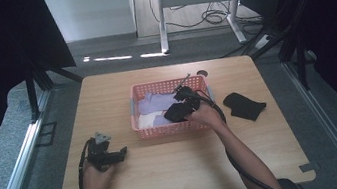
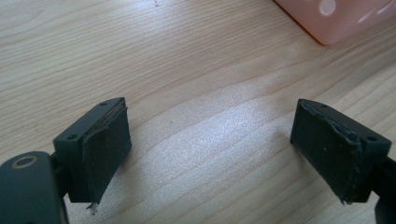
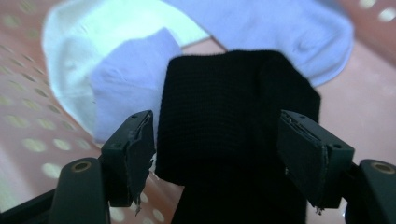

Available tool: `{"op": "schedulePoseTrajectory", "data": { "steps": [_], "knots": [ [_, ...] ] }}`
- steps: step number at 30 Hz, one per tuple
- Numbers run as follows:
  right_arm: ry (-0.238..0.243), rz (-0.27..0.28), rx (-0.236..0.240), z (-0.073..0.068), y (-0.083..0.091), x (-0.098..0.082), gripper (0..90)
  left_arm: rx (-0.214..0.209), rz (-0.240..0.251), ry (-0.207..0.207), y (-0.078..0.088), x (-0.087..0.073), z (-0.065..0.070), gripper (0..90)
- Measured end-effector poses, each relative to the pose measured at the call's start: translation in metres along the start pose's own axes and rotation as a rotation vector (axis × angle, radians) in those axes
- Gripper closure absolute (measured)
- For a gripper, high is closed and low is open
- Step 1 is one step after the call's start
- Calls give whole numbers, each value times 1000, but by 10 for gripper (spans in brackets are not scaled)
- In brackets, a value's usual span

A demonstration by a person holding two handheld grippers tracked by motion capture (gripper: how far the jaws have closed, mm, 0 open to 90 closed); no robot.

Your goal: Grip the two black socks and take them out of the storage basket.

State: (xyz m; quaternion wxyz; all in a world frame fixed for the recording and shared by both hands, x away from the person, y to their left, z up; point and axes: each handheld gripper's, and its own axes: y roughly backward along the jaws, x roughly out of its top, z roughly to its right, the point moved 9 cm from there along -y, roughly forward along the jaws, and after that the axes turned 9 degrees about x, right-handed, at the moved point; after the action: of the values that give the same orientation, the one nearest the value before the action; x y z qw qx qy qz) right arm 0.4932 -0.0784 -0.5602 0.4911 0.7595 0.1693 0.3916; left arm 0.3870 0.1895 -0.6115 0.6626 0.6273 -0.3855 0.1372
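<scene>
black sock under my right gripper, over the pink basket

my right gripper (image 1: 181, 103) sits over the right half of the pink basket (image 1: 141, 130), its jaws standing wide and pressing on nothing; a black sock (image 3: 233, 126) lies straight ahead of them, its near end running back between the two pads (image 3: 140, 151), and i cannot tell whether it touches either one. beyond and to the left of that sock, as this gripper looks, i see a white sock (image 3: 93, 37) and a lavender sock (image 3: 126, 79), with another lavender sock (image 3: 289, 32) beyond it to the right, all on the basket floor. a second black sock (image 1: 244, 105) lies on the table (image 1: 178, 174) outside the basket, off to the side of my right hand. my left gripper (image 2: 210, 154) is low over bare wood, jaws wide apart and empty, the basket's corner ahead and to its right.
</scene>
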Motion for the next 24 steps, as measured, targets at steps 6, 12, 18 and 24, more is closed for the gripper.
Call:
{"op": "schedulePoseTrajectory", "data": {
  "steps": [6,12,18,24],
  "knots": [
    [-27,-42,18,0,-3,-1,410,0,0,0,0,0,0,117],
    [-4,-92,-10,0,-6,-5,726,0,0,0,0,0,0,117],
    [11,-18,-19,1,4,2,776,0,0,0,0,0,0,117],
    [23,33,-21,-1,18,9,776,0,0,-1,0,0,0,117]
  ]
}}
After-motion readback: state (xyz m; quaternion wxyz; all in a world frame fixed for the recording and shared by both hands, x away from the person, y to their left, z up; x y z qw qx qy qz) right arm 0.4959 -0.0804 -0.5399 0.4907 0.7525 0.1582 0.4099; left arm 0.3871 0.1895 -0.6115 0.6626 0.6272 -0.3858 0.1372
